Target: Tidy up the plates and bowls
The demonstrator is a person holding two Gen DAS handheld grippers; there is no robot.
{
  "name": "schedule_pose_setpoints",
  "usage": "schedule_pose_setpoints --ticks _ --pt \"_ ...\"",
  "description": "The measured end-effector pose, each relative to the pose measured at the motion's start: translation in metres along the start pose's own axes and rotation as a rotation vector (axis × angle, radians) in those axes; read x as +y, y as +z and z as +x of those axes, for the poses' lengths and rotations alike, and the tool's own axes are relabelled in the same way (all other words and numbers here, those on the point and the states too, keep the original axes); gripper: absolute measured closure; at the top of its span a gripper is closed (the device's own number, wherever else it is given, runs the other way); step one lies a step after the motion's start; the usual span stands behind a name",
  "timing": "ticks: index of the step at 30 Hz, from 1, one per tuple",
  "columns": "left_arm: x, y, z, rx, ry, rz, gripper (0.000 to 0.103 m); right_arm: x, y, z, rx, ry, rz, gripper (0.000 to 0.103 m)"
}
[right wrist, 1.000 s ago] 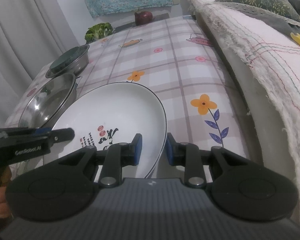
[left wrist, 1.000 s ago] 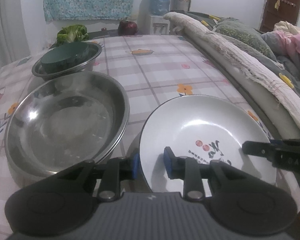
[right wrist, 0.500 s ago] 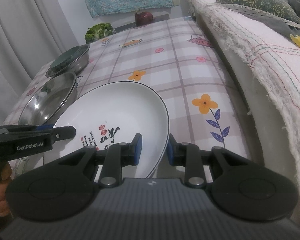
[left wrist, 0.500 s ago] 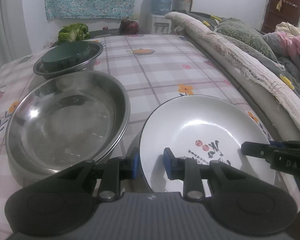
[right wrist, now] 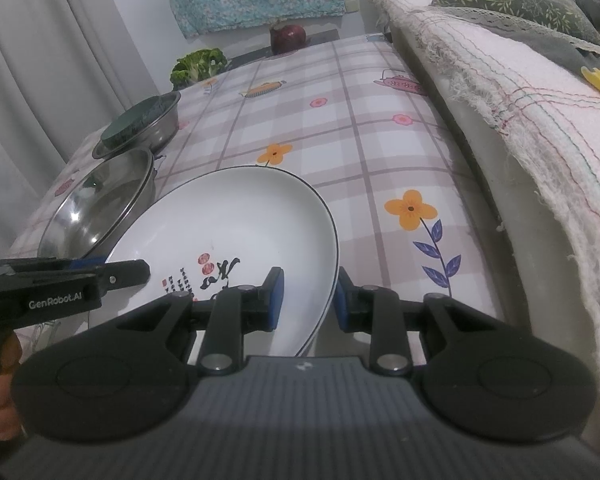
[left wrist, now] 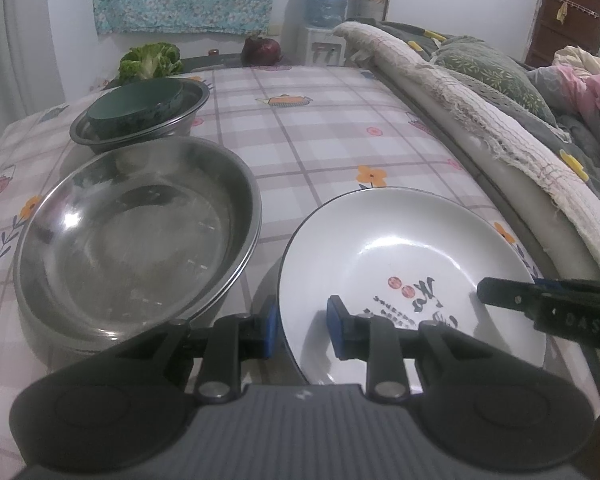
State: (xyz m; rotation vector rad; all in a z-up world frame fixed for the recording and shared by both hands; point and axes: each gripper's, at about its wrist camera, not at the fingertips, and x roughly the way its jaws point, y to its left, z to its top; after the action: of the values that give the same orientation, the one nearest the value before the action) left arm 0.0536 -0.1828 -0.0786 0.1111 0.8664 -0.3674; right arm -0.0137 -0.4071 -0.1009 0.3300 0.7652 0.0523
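Observation:
A white plate (left wrist: 412, 256) with red and black print lies on the checked tablecloth; it also shows in the right wrist view (right wrist: 228, 232). My left gripper (left wrist: 300, 330) straddles its left rim, jaws a little apart, pads not pressing it. My right gripper (right wrist: 306, 300) straddles its right rim the same way. A large steel bowl (left wrist: 132, 236) stands left of the plate. A smaller steel bowl (left wrist: 140, 120) behind it holds a dark green bowl (left wrist: 134, 106).
A folded quilt and bedding (left wrist: 480, 92) run along the table's right edge. A green vegetable (left wrist: 150, 60) and a red onion (left wrist: 262, 50) sit at the far end. A curtain (right wrist: 40, 80) hangs on the left.
Both grippers have stayed at the plate's rims. The plate looks slightly lower and flatter on the table, and both pairs of jaws seem a little wider.

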Motion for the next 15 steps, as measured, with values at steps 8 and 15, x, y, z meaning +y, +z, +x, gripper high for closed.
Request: schedule_pose_setpoints --ticks 8,15 --pt "-0.0015 -0.0022 -0.0038 0.016 -0.013 -0.003 0.076 -0.0008 0.0056 0.0061 -0.011 -0.006 -0.005 0.077" --pt "-0.0035 -0.0047 -0.0051 0.017 -0.014 0.019 0.076 -0.0021 0.0082 0.0104 -0.027 -0.013 -0.014 0.077"
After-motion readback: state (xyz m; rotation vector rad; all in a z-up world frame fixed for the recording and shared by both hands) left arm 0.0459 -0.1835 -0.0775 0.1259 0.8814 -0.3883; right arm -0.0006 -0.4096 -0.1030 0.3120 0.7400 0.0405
